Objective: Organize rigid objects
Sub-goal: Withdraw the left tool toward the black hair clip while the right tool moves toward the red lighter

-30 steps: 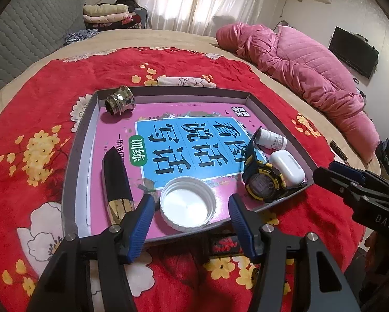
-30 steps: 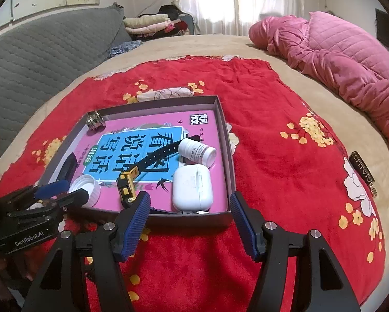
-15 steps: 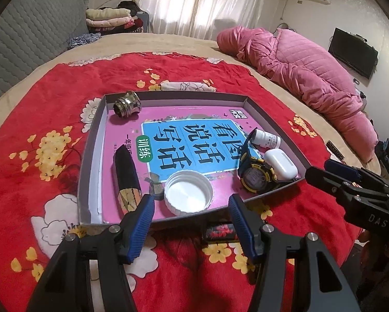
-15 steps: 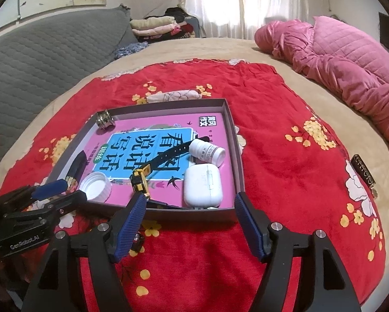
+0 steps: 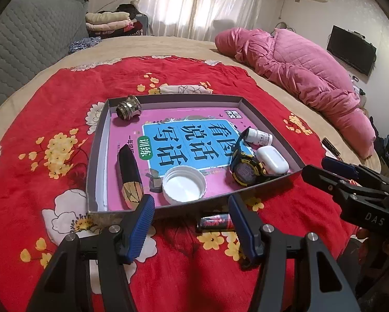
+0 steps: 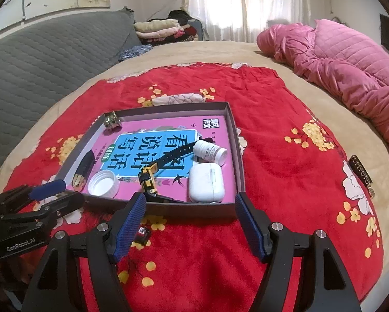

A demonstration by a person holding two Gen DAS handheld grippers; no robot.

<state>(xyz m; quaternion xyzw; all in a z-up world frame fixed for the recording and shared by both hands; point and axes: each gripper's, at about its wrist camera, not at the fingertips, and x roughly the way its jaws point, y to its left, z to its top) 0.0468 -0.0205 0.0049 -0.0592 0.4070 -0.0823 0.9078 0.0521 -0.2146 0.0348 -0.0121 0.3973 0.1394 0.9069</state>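
Observation:
A grey tray with a pink and blue book in it lies on the red floral blanket. It holds a white cap, a black and gold tube, a metal fitting, a yellow-black watch, a white earbud case and a white pill bottle. A small red-black battery lies on the blanket before the tray. My left gripper is open and empty just in front of the tray. My right gripper is open and empty too.
A black and gold bar lies on the blanket at the right. A folded cloth lies behind the tray. A pink quilt is piled at the back right, a grey headboard at the left.
Both grippers have pulled back from the tray, which now sits farther off. The battery in front of the tray has come into view. Both stay open.

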